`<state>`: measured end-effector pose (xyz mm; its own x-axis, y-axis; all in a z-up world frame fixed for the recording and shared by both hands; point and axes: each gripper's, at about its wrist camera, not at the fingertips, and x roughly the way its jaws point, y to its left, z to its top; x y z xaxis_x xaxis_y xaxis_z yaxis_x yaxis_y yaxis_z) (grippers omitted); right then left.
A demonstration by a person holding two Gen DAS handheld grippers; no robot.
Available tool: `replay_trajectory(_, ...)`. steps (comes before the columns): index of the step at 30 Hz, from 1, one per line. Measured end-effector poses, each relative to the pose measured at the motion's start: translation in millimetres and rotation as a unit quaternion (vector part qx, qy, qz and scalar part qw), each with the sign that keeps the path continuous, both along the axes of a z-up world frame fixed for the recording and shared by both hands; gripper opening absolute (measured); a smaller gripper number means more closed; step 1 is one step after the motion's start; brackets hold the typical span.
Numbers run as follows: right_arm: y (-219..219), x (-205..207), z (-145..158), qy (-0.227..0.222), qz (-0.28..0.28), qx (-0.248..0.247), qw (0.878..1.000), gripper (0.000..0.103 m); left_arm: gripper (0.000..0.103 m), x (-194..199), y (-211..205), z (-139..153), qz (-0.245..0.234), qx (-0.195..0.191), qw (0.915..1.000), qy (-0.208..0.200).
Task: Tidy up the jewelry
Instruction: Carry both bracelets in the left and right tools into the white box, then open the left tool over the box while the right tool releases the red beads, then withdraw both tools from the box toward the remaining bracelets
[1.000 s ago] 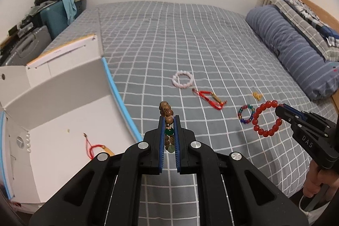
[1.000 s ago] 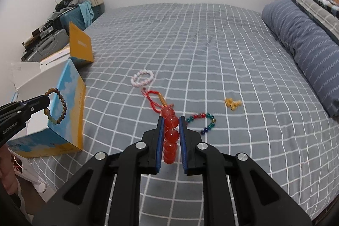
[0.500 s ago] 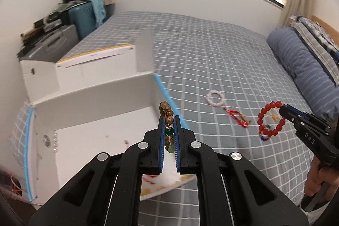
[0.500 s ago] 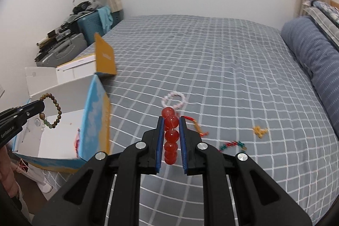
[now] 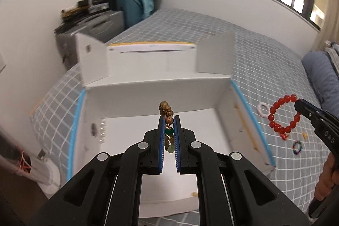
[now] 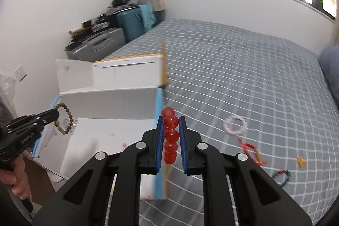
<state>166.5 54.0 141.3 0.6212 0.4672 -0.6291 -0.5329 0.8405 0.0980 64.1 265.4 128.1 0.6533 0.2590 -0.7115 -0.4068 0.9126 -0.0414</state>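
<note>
My left gripper (image 5: 168, 118) is shut on a brown wooden bead bracelet (image 5: 166, 110) with green beads, held over the open white box (image 5: 148, 88). In the right wrist view that same bracelet (image 6: 64, 120) hangs from the left gripper (image 6: 55, 114) above the box (image 6: 110, 103). My right gripper (image 6: 172, 119) is shut on a red bead bracelet (image 6: 171, 135), just right of the box's blue-edged wall. In the left wrist view the red bracelet (image 5: 282, 114) dangles from the right gripper (image 5: 297, 102) beside the box.
On the grey checked bedspread (image 6: 243, 77) lie a white bead ring (image 6: 235, 126), a red cord piece (image 6: 251, 150), a small gold charm (image 6: 301, 161) and a multicoloured bead bracelet (image 6: 281, 177). Suitcases and clutter (image 6: 99, 37) stand by the wall; a striped pillow (image 5: 322, 73) lies at right.
Both grippers have swung left toward the white box, each still holding its bracelet. The left one now hangs over the box's inside; the right one has come up beside its right wall.
</note>
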Motion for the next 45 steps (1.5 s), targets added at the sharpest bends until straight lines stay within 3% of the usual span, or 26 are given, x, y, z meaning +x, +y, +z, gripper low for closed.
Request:
replay_trajectory(8, 65, -12, -13, 0.016, 0.057, -0.006, 0.998, 0.013, 0.007, -14, 45, -24, 0.043, -0.016, 0.9987, 0.023)
replay_trajectory(23, 125, -9, -97, 0.091, 0.076, -0.077, 0.990, 0.013, 0.007, -25, 74, -100, 0.054, -0.065, 0.9923, 0.091)
replay_trajectory(36, 129, -8, -98, 0.090, 0.080, -0.079, 0.990, 0.014, 0.011, -25, 71, -98, 0.056, -0.060, 0.9924, 0.092)
replay_trajectory(38, 127, -9, -94, 0.084, 0.081, -0.075, 0.990, 0.015, 0.021, -26, 70, -95, 0.056, -0.058, 0.9929, 0.088)
replay_trajectory(40, 123, -10, -90, 0.080, 0.079, -0.067, 0.991, 0.037, 0.036, -28, 68, -90, 0.059, -0.051, 0.9937, 0.080)
replay_trajectory(44, 115, -12, -79, 0.064, 0.072, -0.056, 0.994, 0.051, 0.054, -31, 63, -77, 0.057, -0.044, 0.9956, 0.061)
replay_trajectory(45, 112, -12, -76, 0.059, 0.070, -0.052, 0.994, 0.059, 0.070, -31, 61, -73, 0.060, -0.035, 0.9960, 0.057)
